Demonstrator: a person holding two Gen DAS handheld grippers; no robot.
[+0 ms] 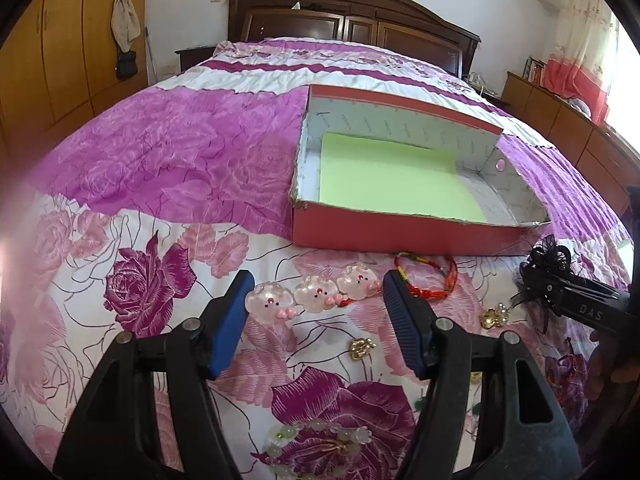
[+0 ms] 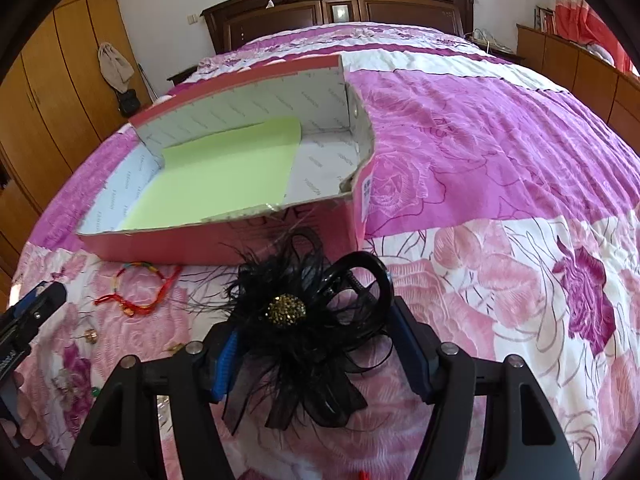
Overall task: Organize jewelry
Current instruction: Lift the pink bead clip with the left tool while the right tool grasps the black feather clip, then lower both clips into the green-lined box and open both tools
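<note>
Two claws going here — right claw (image 2: 312, 356) looks clamped on the black feather clip (image 2: 296, 316), just near of the box (image 2: 240, 236), so I'd lift it clear of the rim before dropping, while the left claw (image 1: 316, 320) hangs open by the pig charms (image 1: 312, 294).
</note>
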